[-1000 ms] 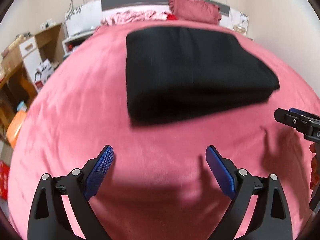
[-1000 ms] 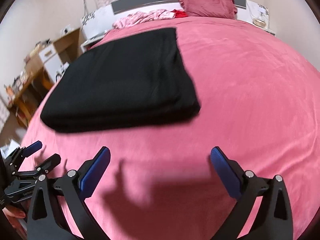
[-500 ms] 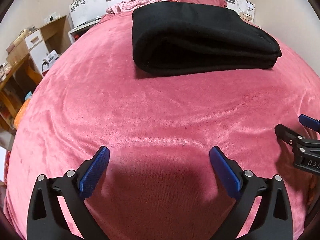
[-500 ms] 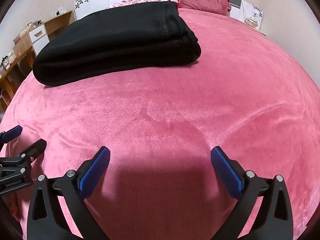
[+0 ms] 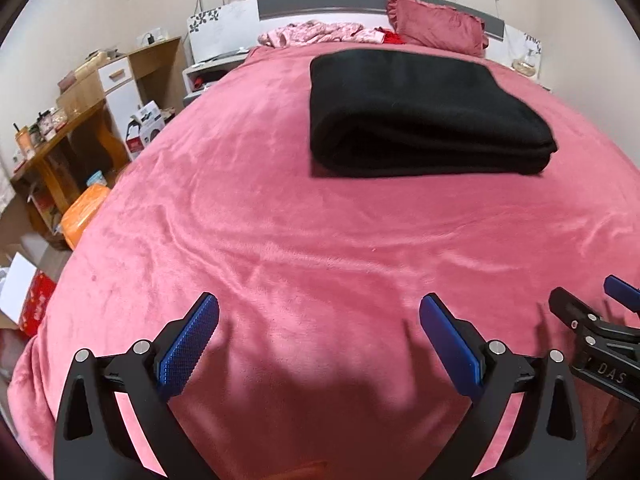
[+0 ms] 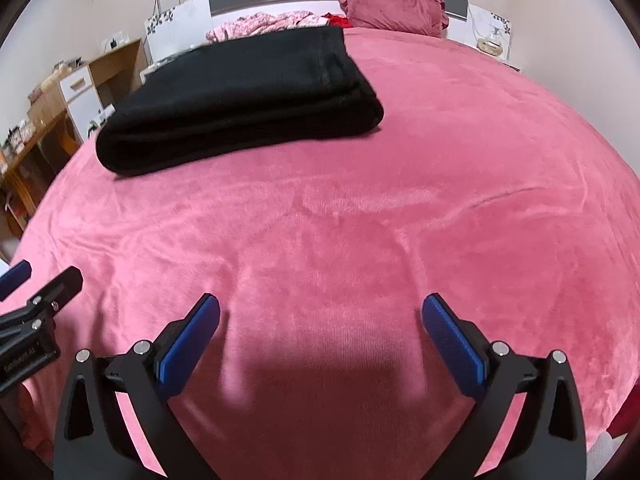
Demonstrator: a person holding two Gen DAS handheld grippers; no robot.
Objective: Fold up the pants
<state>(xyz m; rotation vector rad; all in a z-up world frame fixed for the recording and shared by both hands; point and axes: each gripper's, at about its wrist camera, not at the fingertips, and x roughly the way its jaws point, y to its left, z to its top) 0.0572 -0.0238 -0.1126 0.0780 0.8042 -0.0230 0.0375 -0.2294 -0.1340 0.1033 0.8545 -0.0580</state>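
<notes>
The black pants [image 5: 420, 114] lie folded into a thick rectangular stack on the pink blanket [image 5: 280, 232] that covers the bed. In the left wrist view the stack sits toward 1 o'clock, its rounded fold edge facing the camera; in the right wrist view the same pants [image 6: 240, 100] sit toward 11 o'clock, with layered edges visible at their right-hand end. Nothing touches them.

The left claw [image 5: 318, 338] is spread wide with nothing between its blue pads [image 5: 188, 344], and it hovers low over bare blanket well apart from the pants, casting a shadow on the fabric just beneath. The right claw [image 6: 320, 338] is likewise wide apart and empty, also over bare blanket with its shadow below. Each claw shows at the edge of the other's view: the right claw at about 4 o'clock in the left wrist view, the left claw [image 6: 24, 292] at about 8 o'clock in the right wrist view, so the two sit side by side near the foot of the bed.

At 12 o'clock, beyond the pants, a dark red pillow [image 5: 438, 26] leans against the grey headboard [image 5: 320, 2], with a rumpled pink floral garment [image 5: 316, 32] beside it. At 9 to 10 o'clock in the left wrist view stands a wooden table [image 5: 56, 136] cluttered with small items, with an orange bag [image 5: 82, 216] on the floor near it.
</notes>
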